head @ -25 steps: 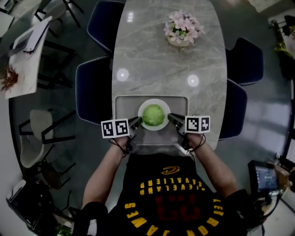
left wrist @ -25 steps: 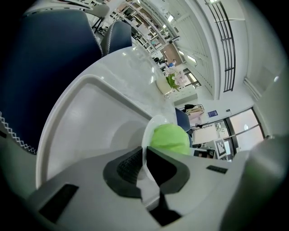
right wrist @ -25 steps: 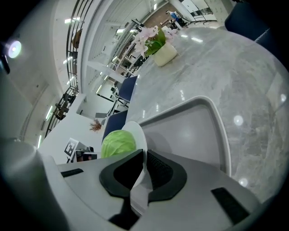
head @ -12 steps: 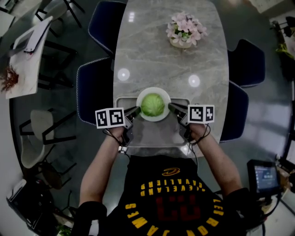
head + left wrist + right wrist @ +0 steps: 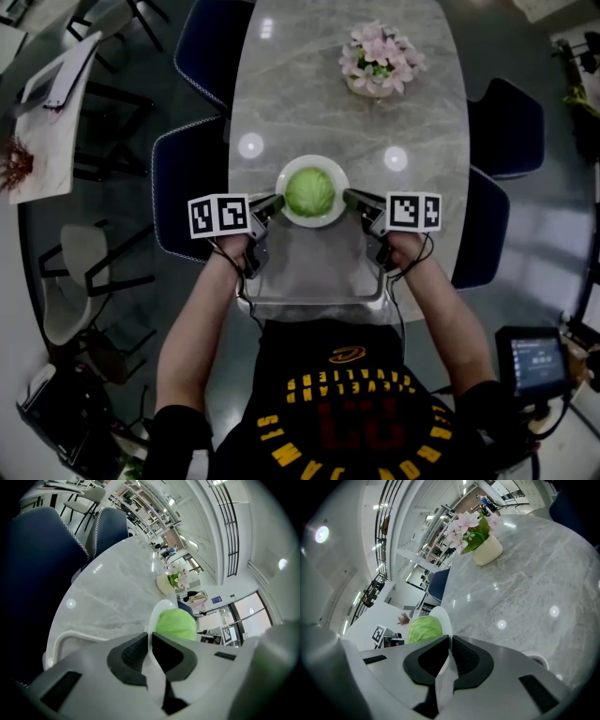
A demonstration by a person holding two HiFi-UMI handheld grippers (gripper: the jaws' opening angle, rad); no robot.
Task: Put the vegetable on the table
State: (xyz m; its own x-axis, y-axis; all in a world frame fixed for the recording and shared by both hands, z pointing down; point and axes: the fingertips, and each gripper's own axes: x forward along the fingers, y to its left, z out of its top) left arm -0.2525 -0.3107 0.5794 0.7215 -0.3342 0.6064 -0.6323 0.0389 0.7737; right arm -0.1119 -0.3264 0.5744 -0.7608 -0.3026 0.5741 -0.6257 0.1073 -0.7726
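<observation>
Left gripper point(image 5: 277, 201) and right gripper point(image 5: 348, 197) each had fingers clamped on the plate point(image 5: 298, 219) rim, cabbage point(image 5: 309, 190) on it, at the tray's point(image 5: 309, 274) far edge.

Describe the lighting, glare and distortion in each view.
Head view: dim and grey, two round lamp reflections on the table, edges curved. Left gripper view: bright, heavy fisheye, black corners, the cabbage on the plate sharp. Right gripper view: bright, glare dots on the table, dark rim.
</observation>
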